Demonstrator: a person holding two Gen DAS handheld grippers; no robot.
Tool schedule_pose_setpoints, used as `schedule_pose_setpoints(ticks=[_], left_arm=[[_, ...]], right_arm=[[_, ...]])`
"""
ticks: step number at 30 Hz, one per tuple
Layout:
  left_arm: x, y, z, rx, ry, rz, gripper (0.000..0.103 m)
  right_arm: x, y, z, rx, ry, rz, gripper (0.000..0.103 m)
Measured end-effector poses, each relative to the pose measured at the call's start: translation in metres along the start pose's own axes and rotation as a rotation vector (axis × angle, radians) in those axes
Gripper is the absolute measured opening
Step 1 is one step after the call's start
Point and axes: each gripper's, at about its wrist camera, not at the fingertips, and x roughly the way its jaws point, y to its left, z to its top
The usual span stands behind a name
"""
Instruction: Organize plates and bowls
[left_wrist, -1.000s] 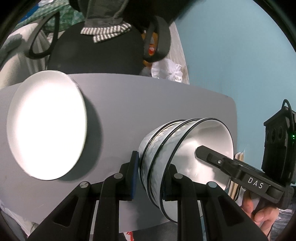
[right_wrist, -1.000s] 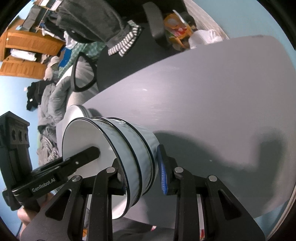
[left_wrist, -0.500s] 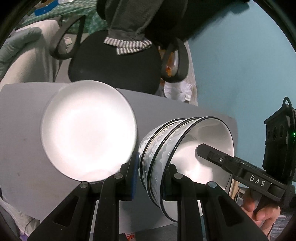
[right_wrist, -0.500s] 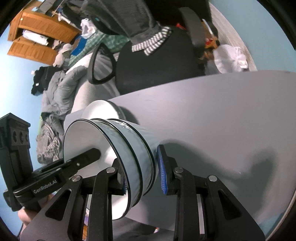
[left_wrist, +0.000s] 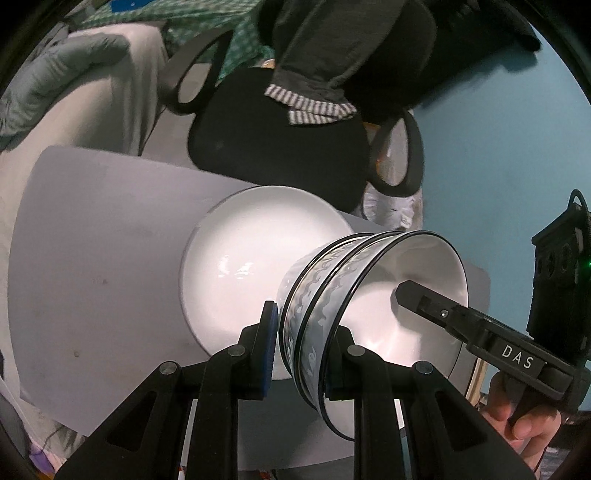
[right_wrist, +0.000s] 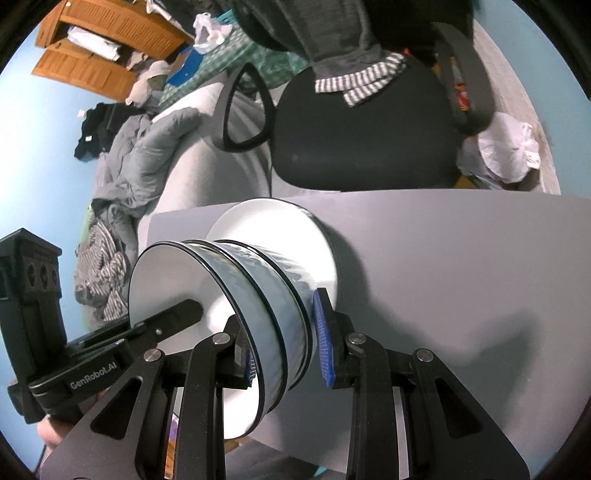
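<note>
A stack of three nested bowls (left_wrist: 332, 291) with black rims and a grey wave pattern hangs between both grippers. My left gripper (left_wrist: 303, 354) is shut on the stack's wall, one finger outside and one inside. On the opposite side my right gripper (right_wrist: 284, 347) is shut on the same stack of bowls (right_wrist: 258, 291). A finger (left_wrist: 436, 312) of the right gripper reaches into the top bowl. A white plate (left_wrist: 243, 258) lies on the grey table (left_wrist: 92, 258), partly hidden behind the stack. I cannot tell whether the stack touches the plate (right_wrist: 280, 221).
A black office chair (right_wrist: 362, 140) with a grey garment draped over it stands just beyond the table's far edge (right_wrist: 443, 194). A white plastic bag (right_wrist: 502, 147) sits on the floor to its right. A bed with grey bedding (right_wrist: 140, 158) lies to the left.
Both grippers have carried the bowl stack sideways across the table. The plate, earlier off to the left, now lies right behind the stack. Both grips are unchanged.
</note>
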Motion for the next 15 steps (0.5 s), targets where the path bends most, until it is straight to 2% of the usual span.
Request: schedule_pose_setpoints(ticks=[9, 15], left_arm=[[0.022, 0.034, 0.01, -0.026, 0.037, 0.02, 0.019], [0.023, 0.036, 0.014, 0.0, 0.039, 0.023, 0.019]], right_arm=[[0.042, 0.018, 0.014, -0.019, 0.062, -0.036, 0.027], [0.046, 0.023, 0.017, -0.009, 0.063, -0.041, 0.027]])
